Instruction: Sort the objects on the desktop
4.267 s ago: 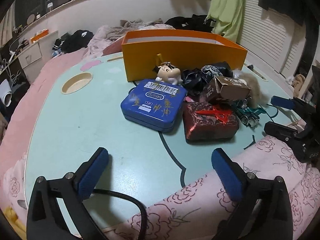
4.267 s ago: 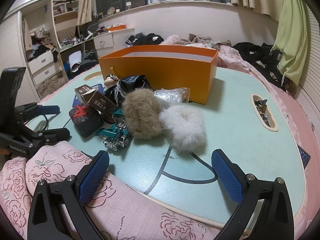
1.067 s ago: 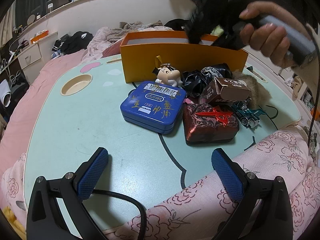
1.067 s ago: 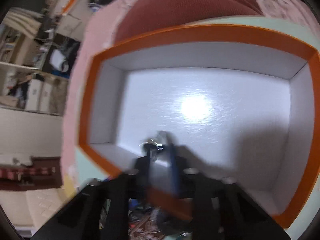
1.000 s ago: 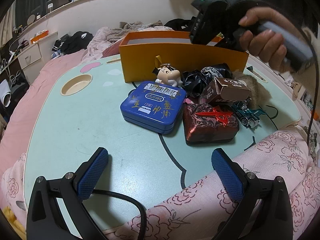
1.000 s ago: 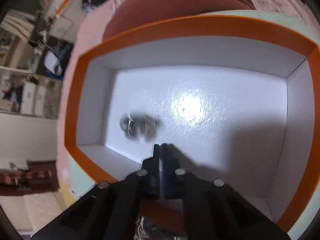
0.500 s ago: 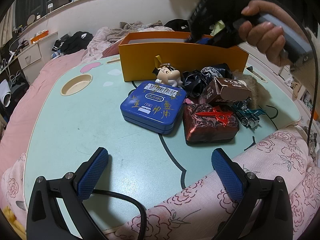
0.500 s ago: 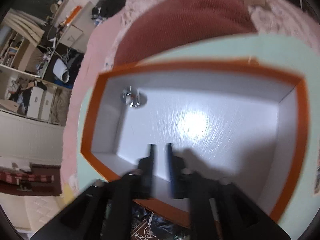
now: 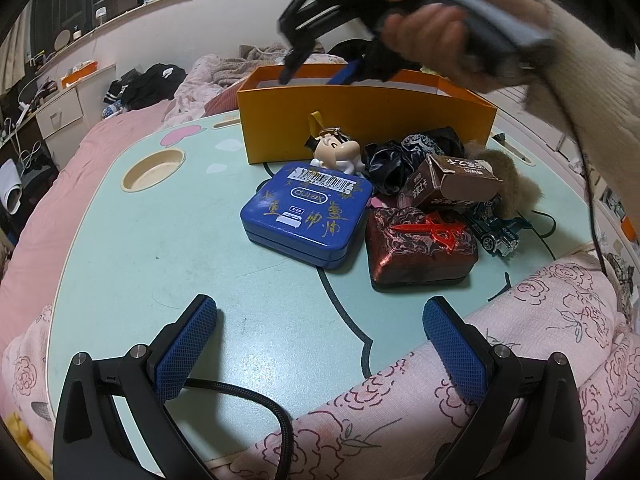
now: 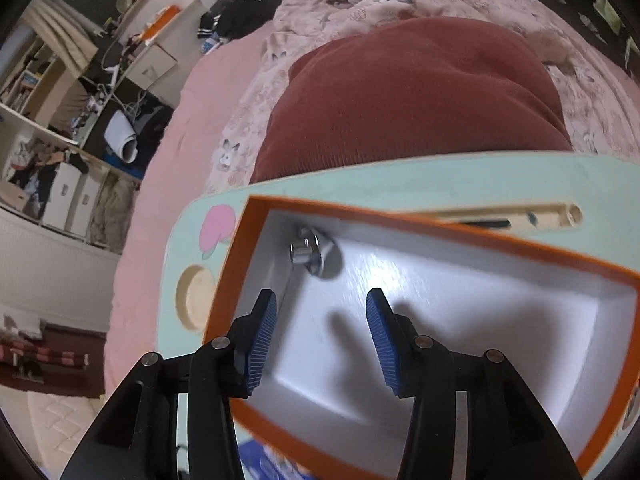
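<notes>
Glossy blue tin [image 9: 306, 216], crinkled shiny red foil packet [image 9: 420, 248], matt orange cardboard box [image 9: 360, 120].

— What sort of place is this?
— A lived-in bedroom: pink bedding [image 9: 132, 120] with heaped clothes [image 9: 148, 80] surrounds a mint lap table [image 9: 160, 240].
— Anything else?
— Drawers [image 9: 60, 116] and cluttered shelves [image 10: 24, 80] (cables dangling) line the wall.

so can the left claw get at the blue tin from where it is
Probably yes. The left claw is open and empty, and the blue tin lies straight ahead of it with only bare table between. The red pouch sits close against the tin's right side, which could crowd one finger.
</notes>
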